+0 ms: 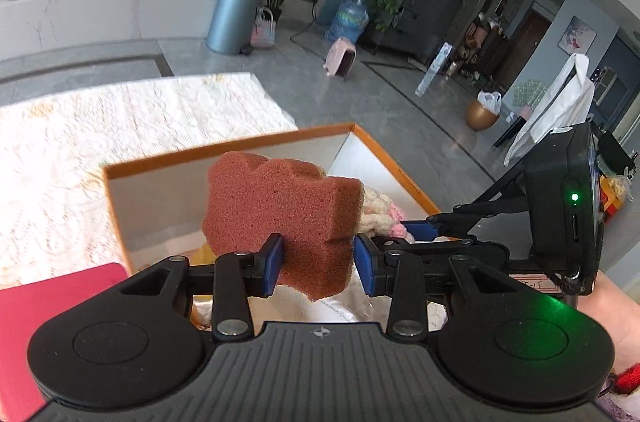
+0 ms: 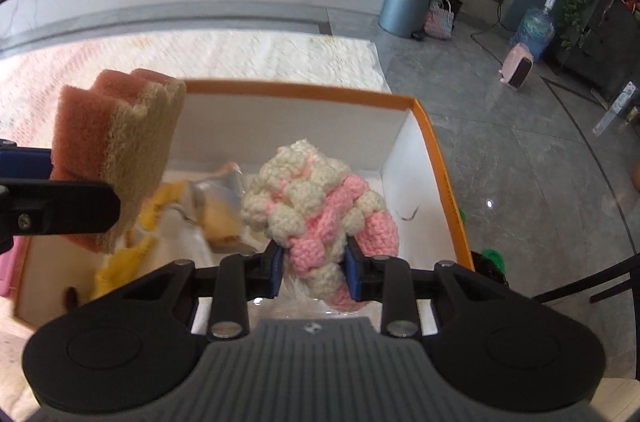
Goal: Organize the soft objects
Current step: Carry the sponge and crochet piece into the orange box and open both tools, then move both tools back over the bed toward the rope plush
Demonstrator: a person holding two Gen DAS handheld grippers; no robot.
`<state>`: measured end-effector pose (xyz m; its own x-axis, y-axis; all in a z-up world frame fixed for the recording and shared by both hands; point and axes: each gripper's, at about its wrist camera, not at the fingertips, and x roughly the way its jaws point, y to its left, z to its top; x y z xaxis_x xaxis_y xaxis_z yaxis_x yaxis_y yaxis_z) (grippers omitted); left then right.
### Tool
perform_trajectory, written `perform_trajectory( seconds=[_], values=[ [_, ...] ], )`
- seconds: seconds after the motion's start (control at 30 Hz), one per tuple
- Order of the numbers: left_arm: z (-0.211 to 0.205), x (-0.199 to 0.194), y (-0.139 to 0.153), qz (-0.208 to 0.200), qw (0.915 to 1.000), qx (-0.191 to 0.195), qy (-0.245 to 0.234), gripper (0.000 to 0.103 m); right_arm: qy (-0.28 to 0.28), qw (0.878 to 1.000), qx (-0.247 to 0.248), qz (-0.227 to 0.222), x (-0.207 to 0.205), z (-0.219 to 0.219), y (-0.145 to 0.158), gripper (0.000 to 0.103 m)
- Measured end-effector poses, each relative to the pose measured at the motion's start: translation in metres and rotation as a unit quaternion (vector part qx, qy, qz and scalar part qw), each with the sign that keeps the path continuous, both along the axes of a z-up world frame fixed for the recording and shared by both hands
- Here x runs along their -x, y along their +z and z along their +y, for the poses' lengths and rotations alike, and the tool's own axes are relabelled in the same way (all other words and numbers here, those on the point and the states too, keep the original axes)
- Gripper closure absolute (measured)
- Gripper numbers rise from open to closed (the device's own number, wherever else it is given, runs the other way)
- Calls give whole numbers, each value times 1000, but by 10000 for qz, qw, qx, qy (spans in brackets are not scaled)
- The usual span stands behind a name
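The left gripper is clamped on a reddish-brown sponge, its blue pads pressing the sponge's lower flanks so that the foam stands upright between them; the right wrist view shows the same sponge to carry a tan scouring layer on one face. The right gripper is clamped on a pink-and-cream crocheted item, held near its lower end with the bulk bulging forward past the fingertips. Both loads hang over the open orange-rimmed box, sponge to the left, crochet piece to the right, neither touching the box floor. Inside the box, beneath and beyond the held items, lie a yellow soft object and a crinkled packet, blurred and not further identifiable. A red flat object sits just beside the box on its left. Beyond the box extends a cream lace-patterned cloth, then grey floor tiles, a blue-grey bin and a water bottle near the far wall. The step in hand is judged to be the deposit: both items are positioned for placement into the box. The next move calls for lowering each gripper into free space on the box floor, clear of the contents already there, then releasing both grips.
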<state>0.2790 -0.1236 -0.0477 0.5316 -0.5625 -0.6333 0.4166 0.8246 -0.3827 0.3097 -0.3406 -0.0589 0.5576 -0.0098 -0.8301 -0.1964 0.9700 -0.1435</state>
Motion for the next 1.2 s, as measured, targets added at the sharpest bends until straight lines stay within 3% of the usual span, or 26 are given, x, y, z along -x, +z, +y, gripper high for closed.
perform_trajectory(
  seconds=[0.23, 0.53, 0.7, 0.9, 0.97, 1.07, 1.2],
  values=[
    [-12, -9, -18, 314, 9991, -259, -133, 59, 164, 9992, 303, 200, -8, 4, -21, 71],
    [-17, -7, -19, 462, 9979, -437, -114, 55, 364, 9970, 532, 418, -14, 9, -34, 65],
    [-9, 0, -17, 449, 9981, -419, -14, 34, 500, 9964, 583, 359, -9, 10, -29, 53],
    [-5, 10, -5, 229, 9988, -425, -49, 16, 673, 9949, 701, 262, 0, 14, -11, 30],
    [-4, 18, 0, 5, 9986, -533, 4, 15, 744, 9939, 788, 207, 6, 17, -5, 18],
    [-3, 31, 10, -226, 9977, -631, -29, 14, 812, 9927, 868, 188, 14, 19, 4, 15],
    [8, 49, 24, -399, 9982, -448, -32, 14, 697, 9926, 980, 181, 31, 25, 18, 14]
  ],
)
